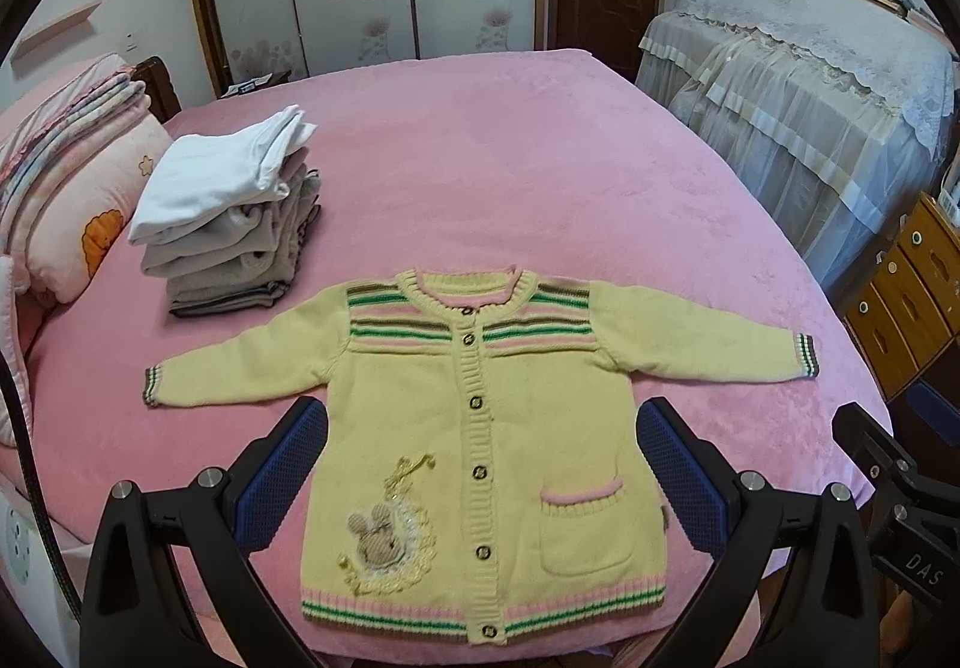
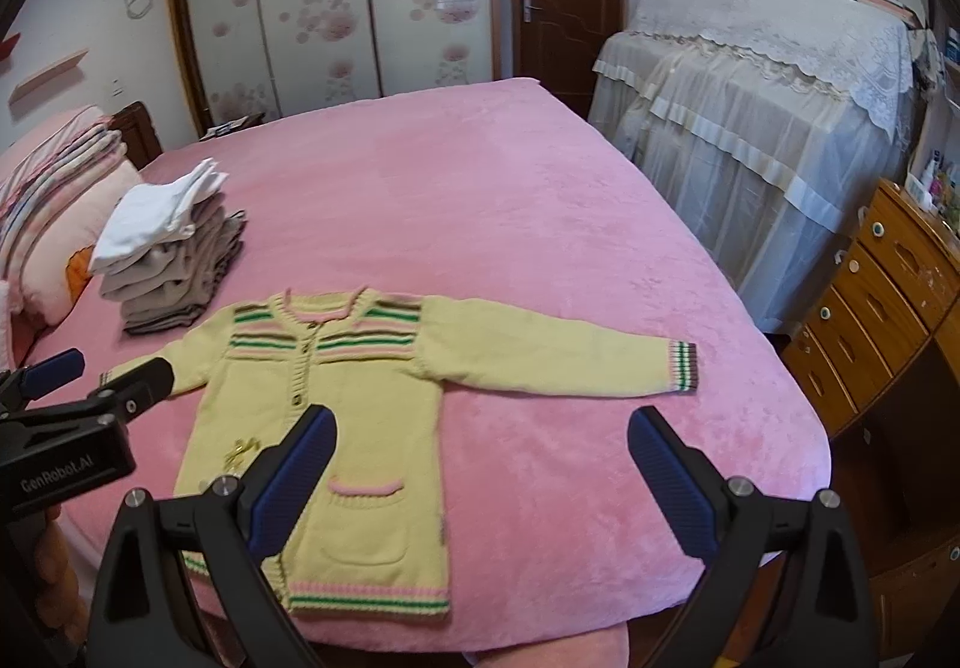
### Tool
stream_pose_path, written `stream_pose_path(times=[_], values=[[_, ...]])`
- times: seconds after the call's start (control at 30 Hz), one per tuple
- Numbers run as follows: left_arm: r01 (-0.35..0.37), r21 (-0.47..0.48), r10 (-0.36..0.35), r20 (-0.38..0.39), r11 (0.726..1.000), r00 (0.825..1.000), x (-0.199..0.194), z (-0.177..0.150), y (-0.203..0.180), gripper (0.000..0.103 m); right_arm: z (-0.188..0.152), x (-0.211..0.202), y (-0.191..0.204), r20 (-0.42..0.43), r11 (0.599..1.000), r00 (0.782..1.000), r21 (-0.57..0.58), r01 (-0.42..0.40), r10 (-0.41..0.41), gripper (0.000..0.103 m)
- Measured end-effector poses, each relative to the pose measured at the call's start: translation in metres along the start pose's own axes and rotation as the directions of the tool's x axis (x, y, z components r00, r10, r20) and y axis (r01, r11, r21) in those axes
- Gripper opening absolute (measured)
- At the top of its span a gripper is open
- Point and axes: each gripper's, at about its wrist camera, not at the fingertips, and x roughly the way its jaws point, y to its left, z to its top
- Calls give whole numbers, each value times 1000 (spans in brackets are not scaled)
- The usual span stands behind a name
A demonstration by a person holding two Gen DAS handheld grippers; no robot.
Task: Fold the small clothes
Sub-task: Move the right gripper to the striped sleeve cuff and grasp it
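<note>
Both grippers wide apart, holding nothing: left gripper [image 1: 480, 464] bottom centre of its view, right gripper [image 2: 480, 464] likewise. One yellow cardigan [image 1: 480, 428] flat on the pink bed [image 1: 510, 158], centre frame, both sleeves spread, five buttons visible. One stack of folded clothes [image 1: 234, 212] mid-left behind it.

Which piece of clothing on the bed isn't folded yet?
The yellow cardigan, spread flat with both sleeves out. The others sit folded in the stack beside it.

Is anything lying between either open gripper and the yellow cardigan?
Nothing visible. The cardigan lies flat on the pink bedspread, directly ahead of the left gripper and right gripper; the folded stack sits aside.
</note>
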Motion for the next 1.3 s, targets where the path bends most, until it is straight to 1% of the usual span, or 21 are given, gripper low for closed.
stream_pose_path(times=[0.2, 0.27, 0.4, 0.47, 0.5, 0.57, 0.63, 0.77, 0.83, 0.9, 1.0, 1.03, 1.1, 1.3], values=[[-1, 16, 1, 17, 1000, 1000, 24, 19, -18, 102, 15, 20, -33, 14, 997, 998, 43, 58, -59, 98], [-9, 25, 8, 37, 1000, 999, 31, 26, -26, 102, 19, 25, -43, 18, 995, 997, 53, 79, -80, 94], [-16, 45, 12, 88, 999, 996, 47, 38, -41, 102, 27, 43, -73, 12, 984, 987, 89, 157, -159, 92], [-9, 53, 4, 101, 999, 995, 59, 42, -49, 102, 28, 52, -87, -2, 976, 981, 104, 194, -194, 91], [-3, 56, -3, 98, 998, 995, 66, 44, -52, 102, 28, 60, -97, -16, 970, 977, 114, 214, -214, 90], [14, 61, -19, 80, 998, 997, 83, 45, -60, 102, 27, 72, -111, -42, 962, 971, 129, 239, -235, 84], [27, 63, -30, 52, 998, 998, 102, 44, -68, 102, 22, 90, -131, -87, 950, 961, 150, 273, -262, 79], [54, 73, -55, 17, 996, 998, 133, 38, -84, 102, 10, 112, -158, -146, 939, 957, 202, 277, -251, 76], [71, 85, -73, 19, 994, 997, 149, 33, -95, 102, 2, 125, -167, -167, 936, 956, 224, 273, -239, 76], [73, 102, -75, 17, 992, 997, 165, 28, -108, 102, -4, 140, -174, -192, 934, 956, 241, 265, -222, 76], [87, 132, -84, -31, 987, 996, 193, 20, -129, 102, -15, 166, -185, -245, 929, 951, 271, 253, -188, 74], [99, 141, -93, -52, 985, 994, 202, 16, -136, 102, -18, 173, -187, -257, 928, 950, 278, 247, -176, 71], [109, 155, -99, -73, 982, 992, 214, 12, -147, 102, -22, 184, -188, -272, 927, 949, 288, 240, -161, 70], [131, 192, -115, -95, 973, 989, 233, -1, -179, 102, -28, 207, -195, -288, 927, 950, 308, 214, -124, 68]])
